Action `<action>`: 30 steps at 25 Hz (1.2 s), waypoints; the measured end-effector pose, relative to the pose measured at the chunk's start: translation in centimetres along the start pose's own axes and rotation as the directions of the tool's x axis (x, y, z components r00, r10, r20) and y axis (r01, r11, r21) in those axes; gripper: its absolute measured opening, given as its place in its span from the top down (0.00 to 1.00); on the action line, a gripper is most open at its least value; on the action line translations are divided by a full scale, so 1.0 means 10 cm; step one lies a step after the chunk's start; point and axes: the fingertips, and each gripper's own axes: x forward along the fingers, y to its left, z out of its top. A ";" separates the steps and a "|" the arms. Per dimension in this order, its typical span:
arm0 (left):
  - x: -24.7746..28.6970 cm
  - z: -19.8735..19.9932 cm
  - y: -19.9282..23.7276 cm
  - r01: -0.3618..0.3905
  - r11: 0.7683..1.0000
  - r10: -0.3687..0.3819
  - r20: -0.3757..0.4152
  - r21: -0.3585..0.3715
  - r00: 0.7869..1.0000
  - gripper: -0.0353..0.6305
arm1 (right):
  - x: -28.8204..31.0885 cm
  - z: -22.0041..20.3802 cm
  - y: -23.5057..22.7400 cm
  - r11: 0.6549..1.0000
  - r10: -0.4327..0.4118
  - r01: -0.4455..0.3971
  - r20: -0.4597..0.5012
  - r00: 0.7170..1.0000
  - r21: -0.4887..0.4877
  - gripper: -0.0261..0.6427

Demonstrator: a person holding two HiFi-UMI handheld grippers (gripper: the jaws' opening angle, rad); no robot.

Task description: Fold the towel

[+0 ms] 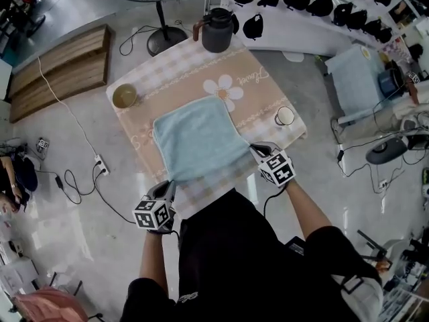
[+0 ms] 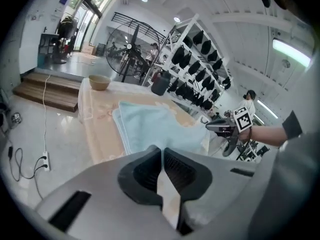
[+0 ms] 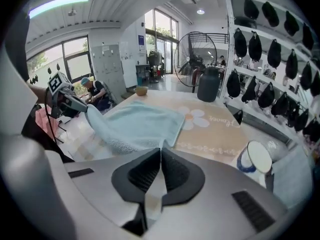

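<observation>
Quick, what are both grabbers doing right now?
Left gripper: closed, holding one near corner of the towel.
Right gripper: closed, holding the towel's other near corner.

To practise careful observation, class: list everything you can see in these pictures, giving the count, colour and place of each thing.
towel: one, light blue, spread on the tablecloth, near edge lifted.
tablecloth: one, peach with checks and a white daisy, covering the table.
bowl: one, olive-brown, far left corner of the tablecloth.
cup: one, white, right edge of the tablecloth.
jug: one, dark grey, far edge of the tablecloth.
fan: one, black, on the floor beyond the table.
wooden platform: one, brown, on the floor at left.
left gripper: one, grey, shut on the towel's near left corner.
right gripper: one, grey, shut on the towel's near right corner.
</observation>
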 end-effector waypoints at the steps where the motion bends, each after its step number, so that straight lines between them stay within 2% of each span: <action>1: 0.00 0.15 0.04 -0.007 1.000 0.007 0.023 -0.009 1.000 0.91 | 0.02 0.15 -0.06 1.000 0.003 -0.003 0.014 1.000 -0.014 0.94; 8: 0.08 1.04 0.45 -0.116 0.993 0.117 0.115 -0.015 0.986 0.91 | 0.35 1.06 -0.46 0.995 0.042 -0.035 0.077 0.996 -0.098 0.94; 13: 0.28 1.49 0.76 -0.191 0.982 0.191 0.120 -0.008 0.974 0.91 | 0.69 1.49 -0.70 0.991 0.064 -0.055 0.076 0.995 -0.119 0.94; 20: 0.66 1.80 1.14 -0.265 0.964 0.266 0.072 -0.023 0.961 0.91 | 1.15 1.69 -0.95 0.991 0.097 -0.091 0.052 0.994 -0.101 0.94; 26: 0.84 1.77 1.33 -0.322 0.946 0.324 0.049 -0.036 0.945 0.91 | 1.40 1.68 -1.06 0.993 0.109 -0.106 0.069 0.992 -0.044 0.94; 28: 0.83 1.78 1.40 -0.341 0.939 0.343 0.059 -0.039 0.938 0.79 | 1.45 1.72 -1.06 0.993 0.115 -0.114 0.088 0.989 -0.021 0.93; 29: 0.82 1.77 1.41 -0.335 0.941 0.337 0.065 -0.044 0.939 0.72 | 1.47 1.73 -1.05 0.994 0.113 -0.113 0.097 0.989 -0.009 0.90; 30: 0.81 1.75 1.41 -0.317 0.947 0.320 0.069 -0.050 0.945 0.69 | 1.47 1.73 -1.02 0.994 0.107 -0.108 0.104 0.989 0.004 0.81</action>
